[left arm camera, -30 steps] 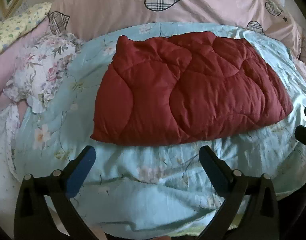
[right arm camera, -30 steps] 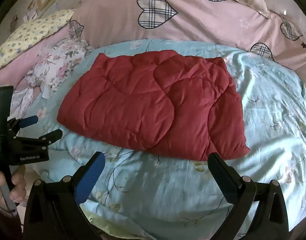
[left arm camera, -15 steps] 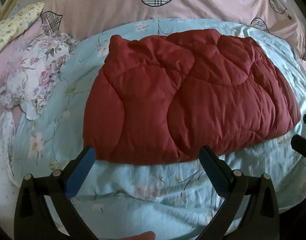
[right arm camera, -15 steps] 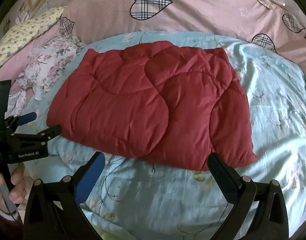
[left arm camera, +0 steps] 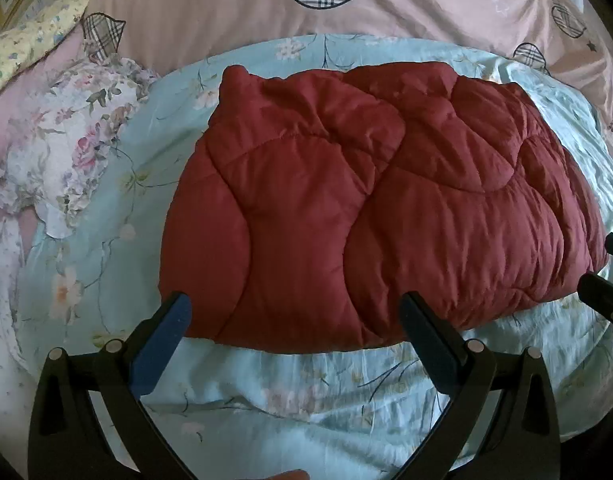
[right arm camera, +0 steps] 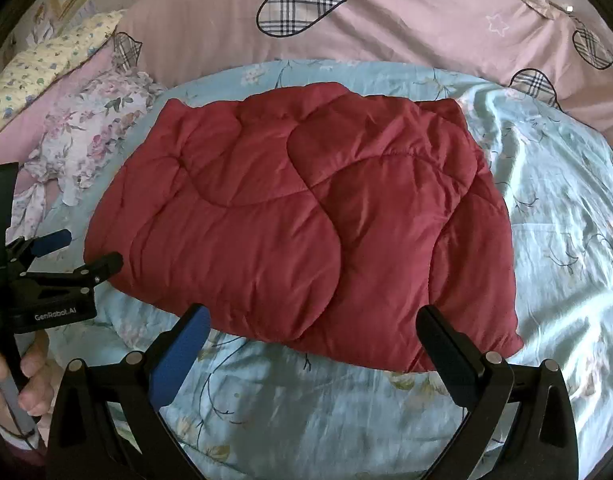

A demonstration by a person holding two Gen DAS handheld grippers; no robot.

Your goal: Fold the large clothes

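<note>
Both grippers have closed in on the jacket (left arm camera: pixel 378 216) since a second ago; its near hem now sits just ahead of the fingertips in each wrist view.

Jacket: dark red, quilted, puffy. Lies flat, apparently already folded once, mid-bed on the blue floral sheet (left arm camera: pixel 306 400). Pink duvet (right arm camera: pixel 406 20) behind it; floral garment (left arm camera: pixel 66 152) off to its left.

Left gripper (left arm camera: pixel 294 320): jaws wide apart, empty, poised over the near-left hem. Right gripper (right arm camera: pixel 314 336): likewise spread, empty, near the near-right corner.

Judgement: grasp comes next. Drop low so one finger slides under the hem, bite every layer, both corners level. Padding is springy and slick, so clamp deep and lift evenly, else the fold skews.
</note>
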